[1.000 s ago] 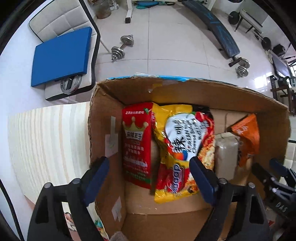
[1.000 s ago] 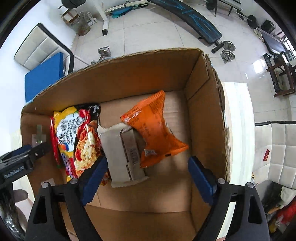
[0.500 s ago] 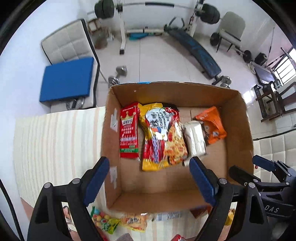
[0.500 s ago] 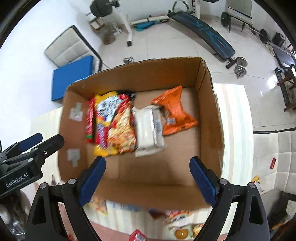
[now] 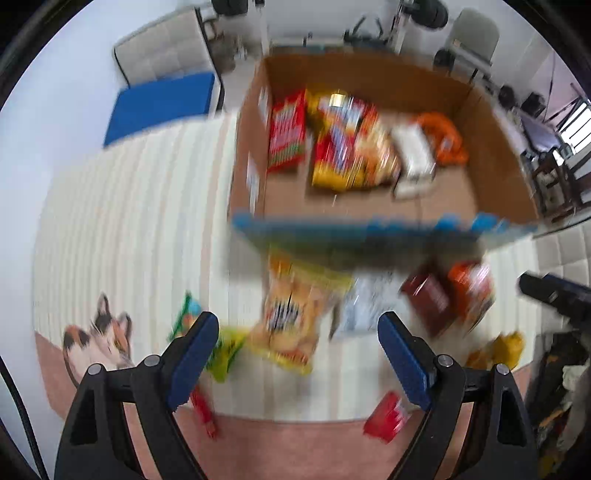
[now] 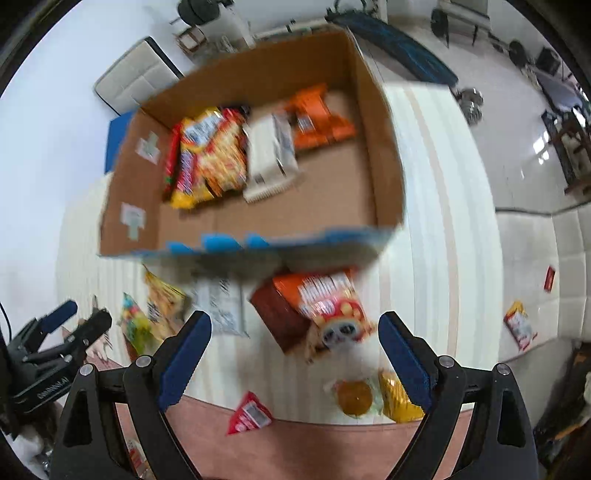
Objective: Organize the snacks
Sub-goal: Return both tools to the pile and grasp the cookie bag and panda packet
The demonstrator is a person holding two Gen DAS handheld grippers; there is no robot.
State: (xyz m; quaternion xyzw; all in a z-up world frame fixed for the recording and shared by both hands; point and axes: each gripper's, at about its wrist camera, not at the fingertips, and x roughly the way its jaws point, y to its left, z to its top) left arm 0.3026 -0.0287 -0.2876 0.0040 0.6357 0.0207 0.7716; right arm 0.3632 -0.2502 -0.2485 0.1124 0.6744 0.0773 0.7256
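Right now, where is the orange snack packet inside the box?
In both wrist views the orange packet lies at the right end of the row in the cardboard box, beside the white packet, near the far wall.

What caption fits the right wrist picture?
Open right gripper hovers over loose snack packets beside a cardboard box already holding several snacks.

A cream striped cloth [image 5: 129,229] covers the surface, its near edge showing a printed calico cat [image 5: 99,339] above a pinkish border [image 5: 295,443]. Behind it, a blue pad [image 5: 159,107] lies on a white padded chair [image 5: 162,55], while a dark slanted exercise bench [image 6: 402,48], weight plates [image 6: 471,101] and a barbell rack [image 5: 417,14] stand on the glossy white tiled floor [image 6: 517,147]. A white tufted sofa [image 6: 535,266] sits to the right, blurred like much of the room.
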